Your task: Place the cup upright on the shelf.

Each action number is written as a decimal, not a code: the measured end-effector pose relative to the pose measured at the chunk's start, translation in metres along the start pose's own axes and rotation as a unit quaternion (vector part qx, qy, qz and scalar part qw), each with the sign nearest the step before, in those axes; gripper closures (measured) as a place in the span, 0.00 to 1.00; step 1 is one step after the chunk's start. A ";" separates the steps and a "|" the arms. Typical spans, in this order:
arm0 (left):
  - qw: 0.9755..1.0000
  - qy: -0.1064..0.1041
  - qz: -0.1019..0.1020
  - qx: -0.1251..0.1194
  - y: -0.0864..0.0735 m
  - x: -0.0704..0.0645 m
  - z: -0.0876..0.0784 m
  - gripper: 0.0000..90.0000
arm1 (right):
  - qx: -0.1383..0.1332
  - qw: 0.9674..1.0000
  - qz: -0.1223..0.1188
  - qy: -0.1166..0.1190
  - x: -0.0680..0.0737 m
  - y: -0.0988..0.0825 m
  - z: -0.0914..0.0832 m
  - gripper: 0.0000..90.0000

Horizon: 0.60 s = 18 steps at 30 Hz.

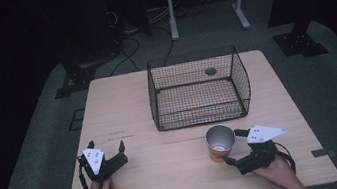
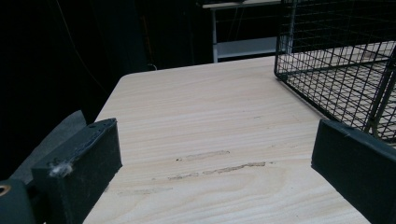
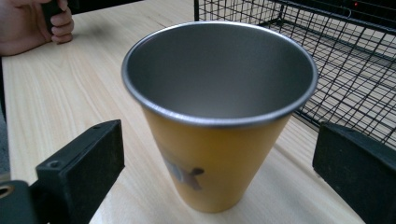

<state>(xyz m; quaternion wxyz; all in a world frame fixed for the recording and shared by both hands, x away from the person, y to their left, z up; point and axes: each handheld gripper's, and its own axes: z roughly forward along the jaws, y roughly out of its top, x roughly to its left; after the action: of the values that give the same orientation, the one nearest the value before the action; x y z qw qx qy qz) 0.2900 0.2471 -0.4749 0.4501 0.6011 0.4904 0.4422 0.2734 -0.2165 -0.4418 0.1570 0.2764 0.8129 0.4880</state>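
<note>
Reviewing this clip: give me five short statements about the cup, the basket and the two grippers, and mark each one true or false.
1. The cup stands upright on the table. True.
2. The right gripper is shut on the cup. False: its jaws stand open on either side of the cup, with gaps showing in the right gripper view.
3. The wire basket holds the cup. False: the cup stands on the table in front of the basket, on the person's side.
4. The left gripper is open with nothing between its jaws. True.
5. The cup is orange outside and bare metal inside. True.
</note>
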 end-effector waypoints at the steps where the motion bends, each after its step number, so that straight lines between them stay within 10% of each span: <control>1: 1.000 0.000 0.000 0.000 0.000 0.000 0.000 0.01 | 0.001 1.000 -0.002 -0.001 0.000 0.001 0.001 0.02; 18: 1.000 -0.001 0.000 0.000 0.000 0.000 0.000 0.01 | 0.001 1.000 -0.004 0.010 -0.001 0.011 0.024 0.02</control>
<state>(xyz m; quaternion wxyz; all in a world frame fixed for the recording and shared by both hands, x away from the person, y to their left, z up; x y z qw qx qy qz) 0.2899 0.2471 -0.4749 0.4506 0.6013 0.4899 0.4420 0.2905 -0.1962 -0.4431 0.1504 0.2686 0.8160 0.4893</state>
